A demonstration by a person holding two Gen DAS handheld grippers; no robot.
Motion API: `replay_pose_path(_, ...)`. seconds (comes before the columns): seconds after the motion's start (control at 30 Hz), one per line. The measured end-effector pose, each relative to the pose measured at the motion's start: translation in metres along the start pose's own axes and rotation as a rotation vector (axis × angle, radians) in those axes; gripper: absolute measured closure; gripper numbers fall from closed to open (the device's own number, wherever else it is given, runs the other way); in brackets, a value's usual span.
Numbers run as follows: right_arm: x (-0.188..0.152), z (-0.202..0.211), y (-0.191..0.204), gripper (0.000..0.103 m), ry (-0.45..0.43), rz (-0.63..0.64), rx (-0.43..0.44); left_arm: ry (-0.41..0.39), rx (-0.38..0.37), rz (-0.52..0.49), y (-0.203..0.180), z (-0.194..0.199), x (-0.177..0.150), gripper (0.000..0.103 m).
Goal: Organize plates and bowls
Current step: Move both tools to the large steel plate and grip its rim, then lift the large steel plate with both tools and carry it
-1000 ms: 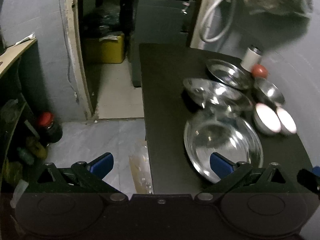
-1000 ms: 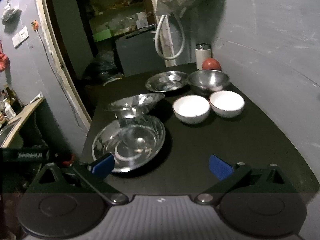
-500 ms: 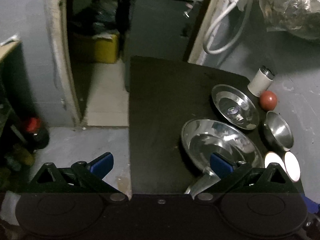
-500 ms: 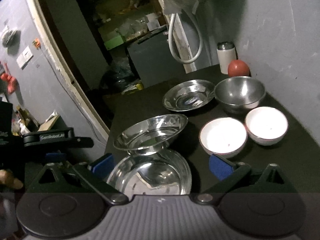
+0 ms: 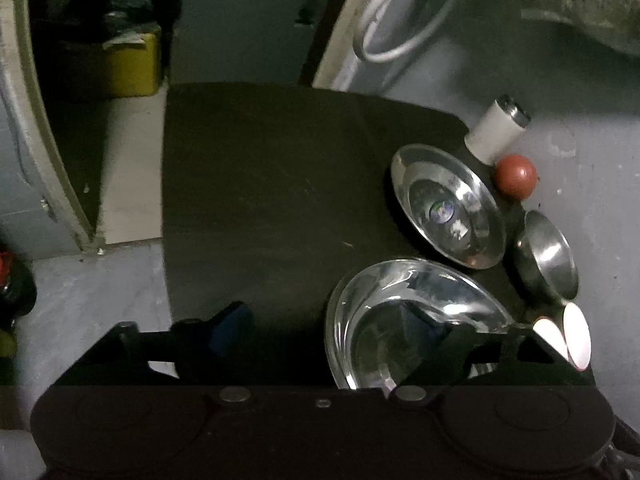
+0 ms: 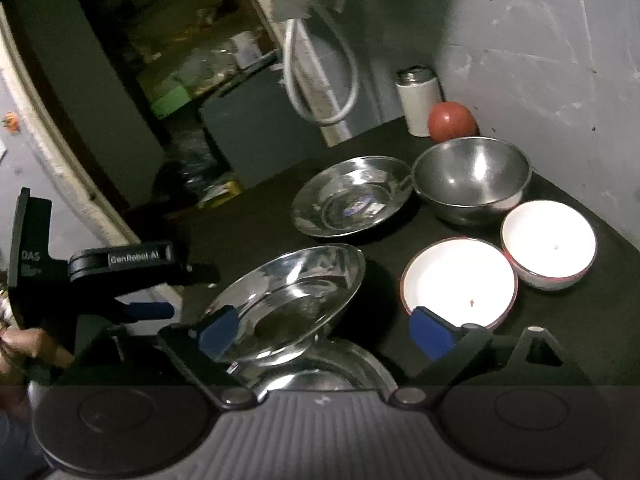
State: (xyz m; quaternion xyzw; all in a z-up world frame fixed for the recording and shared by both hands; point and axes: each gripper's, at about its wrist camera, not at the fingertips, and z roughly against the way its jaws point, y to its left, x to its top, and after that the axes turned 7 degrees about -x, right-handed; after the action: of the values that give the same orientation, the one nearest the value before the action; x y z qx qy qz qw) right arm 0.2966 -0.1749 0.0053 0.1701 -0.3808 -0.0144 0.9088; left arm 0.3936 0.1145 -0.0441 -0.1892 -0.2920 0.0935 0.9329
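Three steel plates lie on the black table (image 5: 260,184). The middle steel plate (image 6: 296,284) sits tilted, leaning on the nearest steel plate (image 6: 332,378). My right gripper (image 6: 324,330) straddles the tilted plate's near edge; its jaws are closing and the pads are not pressing on it. My left gripper (image 5: 328,322) is closing too. The left rim of that tilted plate (image 5: 380,292) lies between its fingers, untouched. From the right wrist view, the left gripper (image 6: 194,292) hangs just left of the plate. The far steel plate (image 6: 352,196) lies flat.
A steel bowl (image 6: 472,176) and two white bowls (image 6: 458,280) (image 6: 548,240) stand to the right near the wall. A white canister (image 6: 418,100) and a red ball (image 6: 452,122) sit at the back corner. The table's left edge drops to the floor (image 5: 100,300).
Both grippers moved forward and lower toward the plates. The left swung over the table from the floor side. Both pairs of jaws have narrowed a little.
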Motion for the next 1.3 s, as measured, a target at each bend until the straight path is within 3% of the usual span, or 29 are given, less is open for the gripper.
replay_pose_path(0.07,0.000,-0.008,0.003,0.014,0.002,-0.011,-0.021,0.012,-0.014,-0.010,0.002,-0.006,0.001,0.026)
replay_pose_path(0.33,-0.003,-0.030,0.011,0.023,0.014,-0.056,-0.070,0.071,-0.031,-0.024,0.004,-0.023,0.004,0.055)
replay_pose_path(0.43,-0.002,-0.037,0.012,0.032,0.019,-0.060,-0.086,0.087,-0.035,-0.015,0.005,-0.027,0.004,0.063)
replay_pose_path(0.5,-0.002,-0.041,0.012,0.041,0.023,-0.065,-0.094,0.091,-0.048,-0.009,0.006,-0.028,0.006,0.063)
replay_pose_path(0.6,-0.001,-0.044,0.012,0.046,0.027,-0.071,-0.109,0.095,-0.072,0.024,0.011,-0.028,0.007,0.063)
replay_pose_path(0.67,-0.001,-0.046,0.013,0.053,0.032,-0.061,-0.117,0.096,-0.078,0.030,0.012,-0.029,0.008,0.069)
replay_pose_path(0.73,-0.001,-0.048,0.016,0.062,0.033,-0.047,-0.132,0.108,-0.090,0.033,0.013,-0.031,0.008,0.084)
replay_pose_path(0.83,-0.002,-0.049,0.018,0.070,0.031,-0.033,-0.134,0.114,-0.107,0.038,0.014,-0.030,0.007,0.091)
replay_pose_path(0.9,-0.001,-0.049,0.022,0.076,0.026,-0.013,-0.134,0.110,-0.106,0.034,0.014,-0.030,0.006,0.091)
replay_pose_path(1.07,-0.002,-0.049,0.025,0.077,0.021,0.008,-0.149,0.084,-0.119,0.023,0.014,-0.025,0.003,0.093)
replay_pose_path(1.3,-0.002,-0.038,0.028,0.077,-0.003,0.049,-0.147,0.019,-0.112,-0.081,-0.004,0.009,-0.008,0.092)
